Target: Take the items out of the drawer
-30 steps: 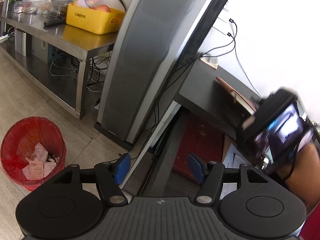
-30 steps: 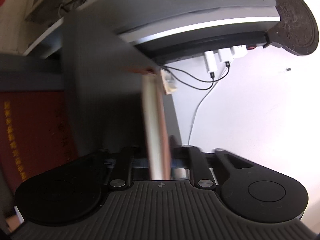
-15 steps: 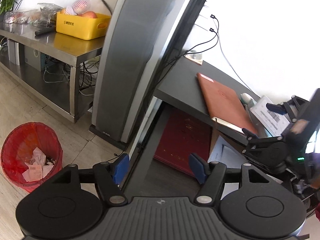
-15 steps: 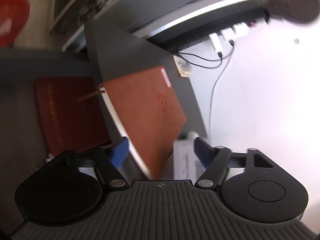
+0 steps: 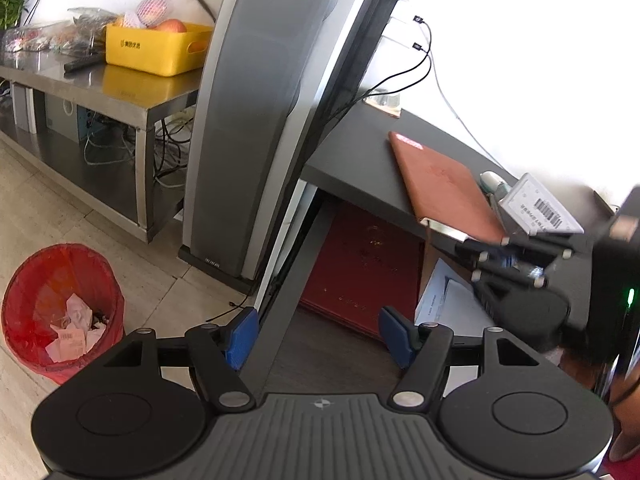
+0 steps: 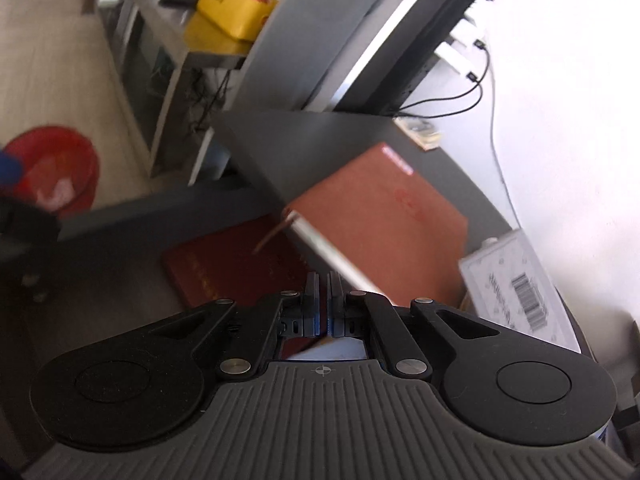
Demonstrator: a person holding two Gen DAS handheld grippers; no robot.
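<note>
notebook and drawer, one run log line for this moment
notebook: flat on desk | drawer: open, red book inside | right gripper: shut, empty | left gripper: open, empty

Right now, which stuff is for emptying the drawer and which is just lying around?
For the job: brown notebook, dark red book, white papers, barcode box, left gripper, right gripper.
Lying about: red bin, yellow tub, cables.

Office, dark desk (image 5: 352,160), steel bench (image 5: 132,92), red wastebasket (image 5: 60,280), cables
</note>
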